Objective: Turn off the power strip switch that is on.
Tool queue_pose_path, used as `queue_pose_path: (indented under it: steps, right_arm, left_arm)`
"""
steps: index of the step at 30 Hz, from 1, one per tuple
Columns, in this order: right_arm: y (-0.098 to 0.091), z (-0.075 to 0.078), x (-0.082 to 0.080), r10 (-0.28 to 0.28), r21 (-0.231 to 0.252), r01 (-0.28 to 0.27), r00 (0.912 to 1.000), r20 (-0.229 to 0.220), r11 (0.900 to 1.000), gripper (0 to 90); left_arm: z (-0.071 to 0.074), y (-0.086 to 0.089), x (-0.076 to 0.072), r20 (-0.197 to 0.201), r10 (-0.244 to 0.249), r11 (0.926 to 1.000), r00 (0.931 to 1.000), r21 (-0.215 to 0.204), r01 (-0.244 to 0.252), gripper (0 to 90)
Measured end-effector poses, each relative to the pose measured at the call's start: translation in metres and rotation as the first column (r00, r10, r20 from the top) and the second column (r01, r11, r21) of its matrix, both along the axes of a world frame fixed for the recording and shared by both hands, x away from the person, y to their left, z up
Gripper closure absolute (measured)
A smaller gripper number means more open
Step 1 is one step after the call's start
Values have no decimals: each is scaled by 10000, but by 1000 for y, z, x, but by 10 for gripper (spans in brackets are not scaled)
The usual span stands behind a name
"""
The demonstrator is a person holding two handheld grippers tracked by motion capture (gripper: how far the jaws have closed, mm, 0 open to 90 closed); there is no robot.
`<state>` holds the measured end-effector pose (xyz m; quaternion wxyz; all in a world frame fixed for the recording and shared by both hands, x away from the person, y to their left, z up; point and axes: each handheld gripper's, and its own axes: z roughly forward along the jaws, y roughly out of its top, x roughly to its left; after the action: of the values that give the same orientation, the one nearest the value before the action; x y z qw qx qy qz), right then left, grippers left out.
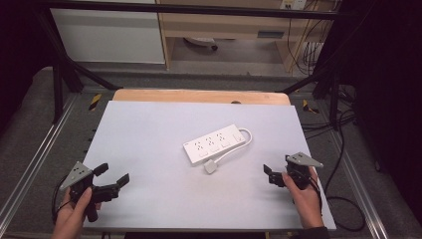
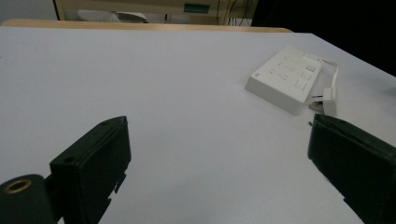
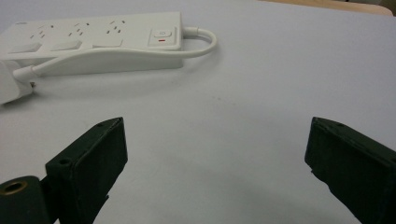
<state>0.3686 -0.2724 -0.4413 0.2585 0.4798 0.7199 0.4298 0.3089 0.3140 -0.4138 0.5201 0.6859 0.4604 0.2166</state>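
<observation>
While both grippers wait at the near edge, the scene reads so:
Table: white worktop point(image 1: 149, 129); a wooden strip shows along its far edge.
Power strip: white power strip point(image 1: 215, 144) lies flat right of the worktop's middle, set at a slant, well apart from both grippers.
Left gripper: left gripper point(image 1: 112, 177) sits at the near left corner, held in a hand, jaws spread wide with nothing between them.
Right gripper: right gripper point(image 1: 270, 175) sits near the right edge, toward the near side, jaws spread, nothing between them.
Cord: cord point(image 1: 238, 146) loops from the strip's right end back along its near side.
Plug: plug point(image 1: 211, 167) rests on the worktop just beside the strip's near side.
</observation>
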Motion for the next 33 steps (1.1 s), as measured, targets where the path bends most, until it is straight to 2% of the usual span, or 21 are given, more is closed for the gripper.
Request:
queue_pose_path:
  steps: [10,19,28,33]
  right_arm:
    - [0,3,-1,8,199,-10,9999,101,9998,49]
    - [1,10,-2,88,337,-102,9991,409,9994,41]
    - [-2,15,-3,203,452,-227,9984,520,9987,37]
    - [-2,18,-4,131,691,-178,9976,678,9974,42]
  left_arm:
    - [0,-1,-1,-9,-92,9999,10000,44,92,59]
    - [-1,-3,-1,-73,-174,9997,9998,192,175,58]
    - [-2,-3,0,-162,-97,9999,9998,114,99,58]
    - [-2,-3,-1,-166,-98,9998,9998,144,101,58]
